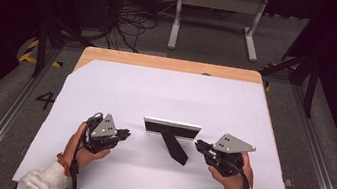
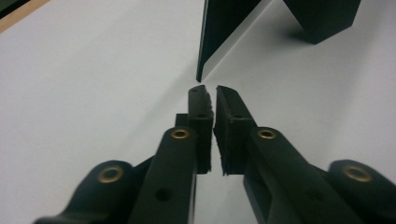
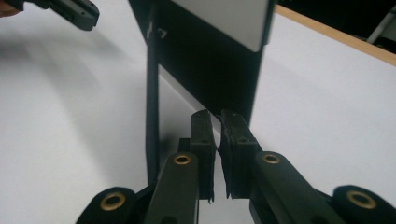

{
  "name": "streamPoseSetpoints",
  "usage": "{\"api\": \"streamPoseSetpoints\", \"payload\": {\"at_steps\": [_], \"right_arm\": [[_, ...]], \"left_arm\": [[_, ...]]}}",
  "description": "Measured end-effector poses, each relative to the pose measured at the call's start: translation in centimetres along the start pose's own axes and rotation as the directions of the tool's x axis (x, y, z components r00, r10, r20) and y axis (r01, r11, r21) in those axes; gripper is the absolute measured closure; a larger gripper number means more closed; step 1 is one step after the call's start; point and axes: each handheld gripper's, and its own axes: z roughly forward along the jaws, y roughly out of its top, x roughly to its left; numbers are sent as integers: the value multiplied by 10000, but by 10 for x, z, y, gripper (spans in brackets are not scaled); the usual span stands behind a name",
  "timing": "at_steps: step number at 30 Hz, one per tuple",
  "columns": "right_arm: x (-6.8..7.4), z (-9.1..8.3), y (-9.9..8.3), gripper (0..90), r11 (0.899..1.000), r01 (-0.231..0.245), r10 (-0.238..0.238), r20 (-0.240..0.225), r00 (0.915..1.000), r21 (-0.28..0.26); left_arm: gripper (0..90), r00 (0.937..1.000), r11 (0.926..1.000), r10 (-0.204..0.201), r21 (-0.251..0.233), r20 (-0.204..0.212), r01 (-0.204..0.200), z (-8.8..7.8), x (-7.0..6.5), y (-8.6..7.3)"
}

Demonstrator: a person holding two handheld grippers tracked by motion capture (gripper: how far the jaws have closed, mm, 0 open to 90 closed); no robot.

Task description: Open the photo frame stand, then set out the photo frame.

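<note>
High view: your left gripper (image 1: 123, 132) and right gripper (image 1: 198, 145) flank a black photo frame (image 1: 171, 127) standing upright on its rear stand (image 1: 175, 147) mid-table (image 1: 122, 87), each just beside an end. Left gripper view: your jaws are nearly together with a thin slit, nothing between, tips just short of the frame's edge (image 2: 201, 51). Right gripper view: jaws nearly pressed together, empty, close to the frame's back (image 3: 205, 70).

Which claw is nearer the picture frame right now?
Right. The right claw sits at the picture frame's right end, almost touching; the left claw waits a short gap off its left end.
</note>
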Motion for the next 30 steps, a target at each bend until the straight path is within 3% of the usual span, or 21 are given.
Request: {"api": "streamPoseSetpoints", "payload": {"at_steps": [2,5,12,13,16,19,24,27,28,30], "right_arm": [[-3,-1,1,841,9999,-42,43,127,9999,-93],[-7,0,3,843,9995,-189,195,218,9996,-255],[-11,3,5,845,9993,-205,220,485,9986,-307],[-12,3,5,845,9993,-226,243,547,9982,-308],[-15,4,3,821,9989,-355,375,699,9968,-296],[-16,4,2,798,9985,-467,489,749,9960,-302],[-15,6,3,762,9983,-452,477,711,9963,-375],[-14,9,5,755,9981,-488,513,681,9964,-373],[-14,10,5,753,9982,-472,495,679,9965,-358],[-14,13,5,753,9983,-482,502,669,9965,-324]], "left_arm": [[738,9995,9996,-280,-93,-126,279,3,3,1],[705,9979,9964,-642,-553,126,648,10,10,7],[597,9976,9950,-682,-718,148,691,28,18,21],[573,9976,9949,-646,-753,268,664,32,19,23],[544,9984,9959,-570,-701,47,572,37,22,27],[522,9979,9945,-599,-842,245,618,38,26,27],[530,9985,9951,-272,-937,480,316,31,24,27],[532,9963,9937,-323,-1049,795,405,30,25,26],[515,9946,9947,-212,-979,1015,312,30,23,26],[504,9963,9975,-6,-697,863,66,30,19,28]]}}
